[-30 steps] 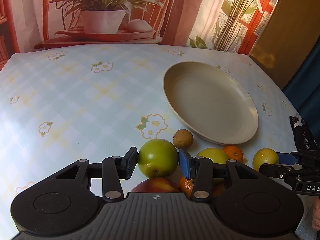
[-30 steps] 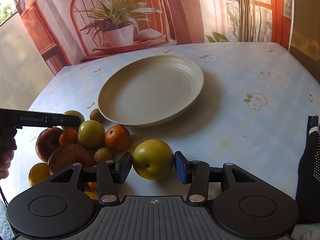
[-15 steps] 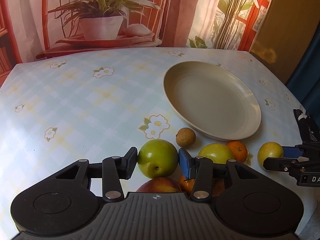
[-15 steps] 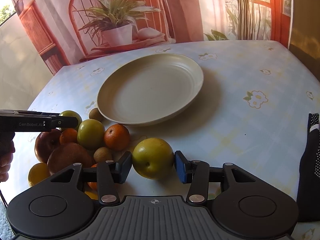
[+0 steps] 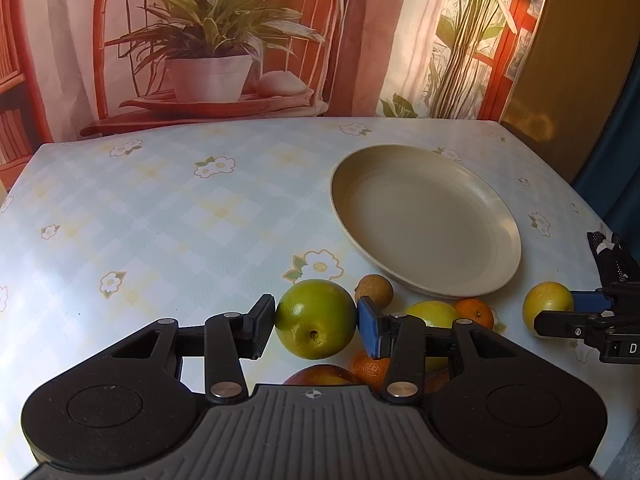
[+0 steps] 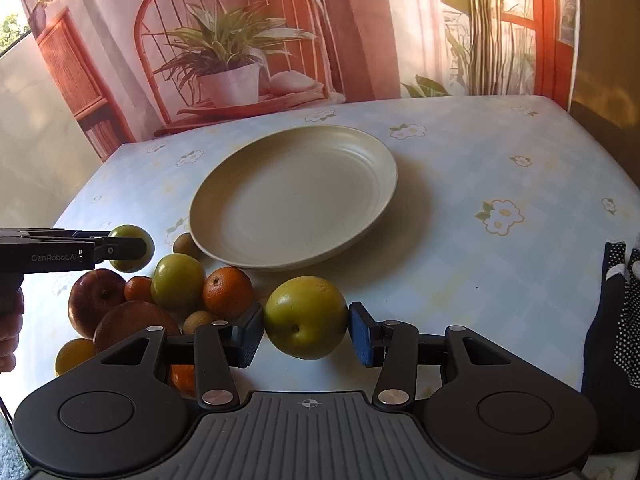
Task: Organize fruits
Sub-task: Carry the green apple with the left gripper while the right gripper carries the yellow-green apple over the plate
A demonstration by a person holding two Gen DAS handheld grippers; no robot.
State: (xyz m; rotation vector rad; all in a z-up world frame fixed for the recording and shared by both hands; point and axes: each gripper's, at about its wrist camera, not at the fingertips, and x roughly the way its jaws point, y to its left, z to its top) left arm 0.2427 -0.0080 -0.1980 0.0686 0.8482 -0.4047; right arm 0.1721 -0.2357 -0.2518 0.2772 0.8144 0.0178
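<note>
My left gripper (image 5: pixel 316 326) is shut on a green apple (image 5: pixel 316 324) and holds it above the fruit pile. My right gripper (image 6: pixel 306 336) is shut on a yellow-green apple (image 6: pixel 306 316), lifted off the table near the plate's front rim. A cream plate (image 5: pixel 492 280) sits empty on the flowered tablecloth; it also shows in the right wrist view (image 6: pixel 224 256). The pile holds a red apple (image 6: pixel 96 300), a green apple (image 6: pixel 178 282), an orange (image 6: pixel 228 292) and small brown fruits (image 5: pixel 374 290). The left gripper and its apple (image 6: pixel 130 248) show in the right wrist view.
A dark dotted cloth (image 6: pixel 616 340) lies at the table's right edge. The backdrop with a potted plant (image 5: pixel 208 76) stands behind the far edge. The right gripper (image 5: pixel 576 312) appears at the right of the left wrist view with its apple (image 5: pixel 546 304).
Both grippers have risen slightly with their apples held. The view of the table and plate has shifted down a little in both cameras.
</note>
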